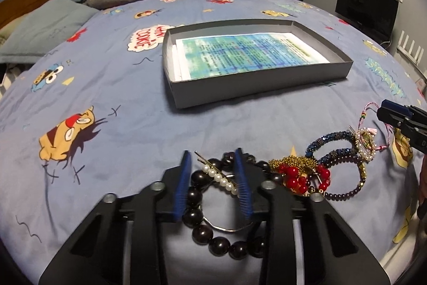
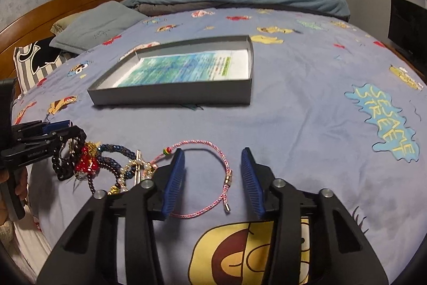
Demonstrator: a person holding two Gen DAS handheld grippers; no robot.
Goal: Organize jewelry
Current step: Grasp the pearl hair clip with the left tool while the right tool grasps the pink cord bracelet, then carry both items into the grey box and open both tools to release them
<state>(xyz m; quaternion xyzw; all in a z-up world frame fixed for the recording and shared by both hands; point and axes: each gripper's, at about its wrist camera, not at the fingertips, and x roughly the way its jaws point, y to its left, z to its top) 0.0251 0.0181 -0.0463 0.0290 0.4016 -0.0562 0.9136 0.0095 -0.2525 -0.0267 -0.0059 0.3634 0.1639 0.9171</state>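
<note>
Glossy dark beads [image 1: 201,215] and pearly ones on a thin metal pin [image 1: 220,178] are seen. The cord bracelet [image 2: 213,172] looks braided, with metal ends. The grey box [image 1: 256,82], probably matt card, is lined with printed paper [image 1: 248,52]. The bedcover [image 1: 133,124] is soft cloth.

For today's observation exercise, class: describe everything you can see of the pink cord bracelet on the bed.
The pink cord bracelet is a thin twisted cord, pink flecked with white, lying flat in a loose open loop on the blue bedspread. It has small coloured beads near one end, a metal slider and a metal tip. It lies between the open right tongs, apparently ungripped, beside the other jewelry.
</note>
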